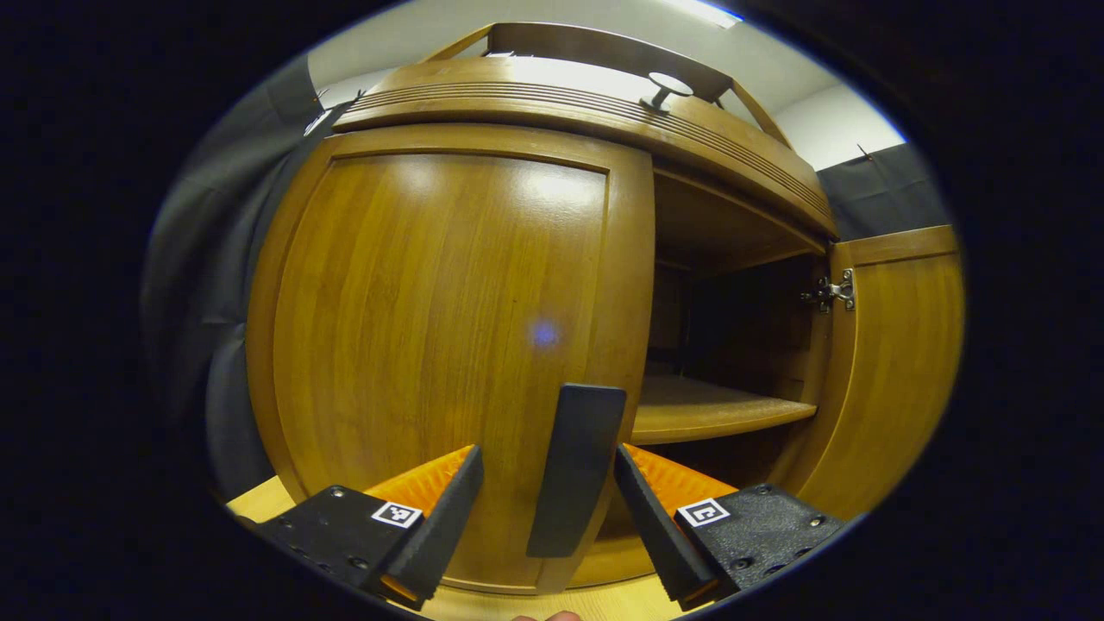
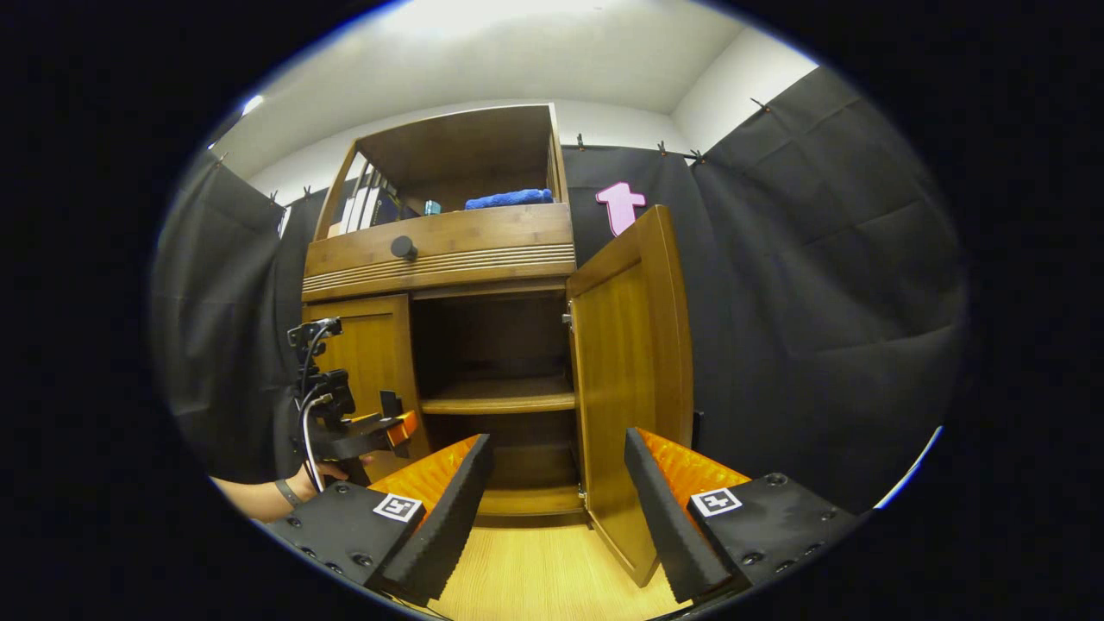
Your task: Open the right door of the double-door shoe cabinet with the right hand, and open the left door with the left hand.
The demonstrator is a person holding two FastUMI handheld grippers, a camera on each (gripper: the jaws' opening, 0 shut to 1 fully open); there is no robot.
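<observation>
1. The left gripper (image 1: 548, 509) hangs with jaws wide apart, straddling the dark handle (image 1: 576, 470) at the free edge of the left door (image 1: 448, 345); neither finger touches it.
2. The right gripper (image 2: 559, 509) is open and empty, back from the shoe cabinet (image 2: 483, 259).
3. The right door (image 2: 634, 371) stands swung out; the left door is closed.
4. The door looks rigid, glossy wood on a hinge (image 1: 832, 291), so it should swing lightly; the slim handle is the sensible hold.
5. No brand or writing is legible; each gripper carries only small square marker tags.

A recording booth: black cloth walls (image 2: 819, 285) clipped up around a wooden shoe cabinet (image 2: 448, 259).
</observation>
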